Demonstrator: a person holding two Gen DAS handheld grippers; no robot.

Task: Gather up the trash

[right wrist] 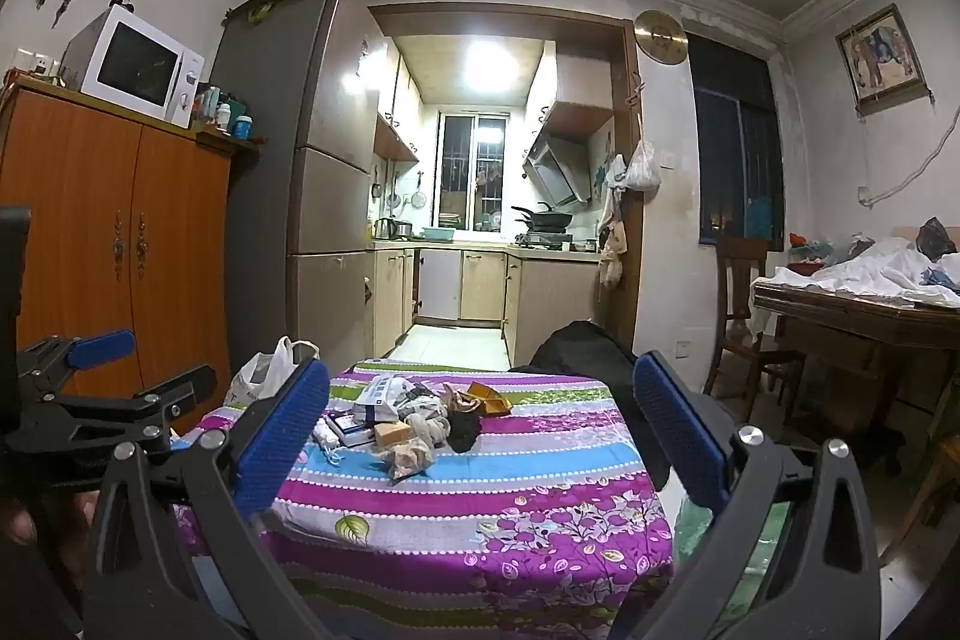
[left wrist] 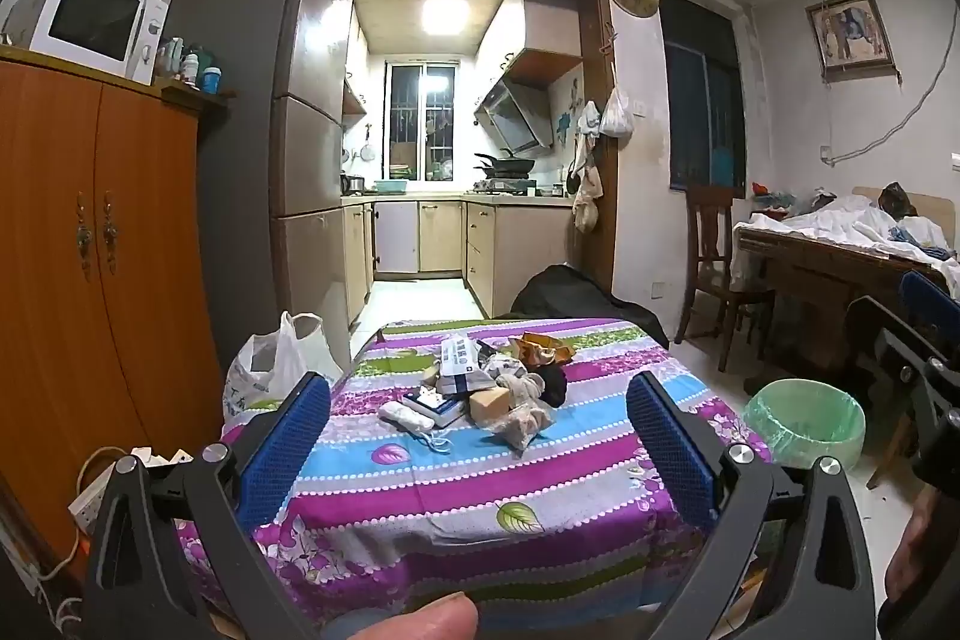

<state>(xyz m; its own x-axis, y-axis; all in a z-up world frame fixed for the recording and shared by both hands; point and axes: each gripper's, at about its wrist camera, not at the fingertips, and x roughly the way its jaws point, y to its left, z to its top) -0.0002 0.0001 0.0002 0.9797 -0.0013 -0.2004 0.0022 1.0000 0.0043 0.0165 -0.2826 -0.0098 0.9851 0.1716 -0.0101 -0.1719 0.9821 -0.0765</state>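
Trash (left wrist: 492,388) heaped mid-table, toward far edge, straight ahead of our left gripper (left wrist: 480,430), slightly left of our right gripper (right wrist: 480,436). Both wide, empty, short of table's near edge. Bin (left wrist: 804,421) on floor off table's right edge; right arm nearer it.

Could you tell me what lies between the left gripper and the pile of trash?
Only bare tablecloth lies between the left gripper and the trash pile, in the left wrist view.

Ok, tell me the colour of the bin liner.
Light green bin liner, best in the left wrist view.
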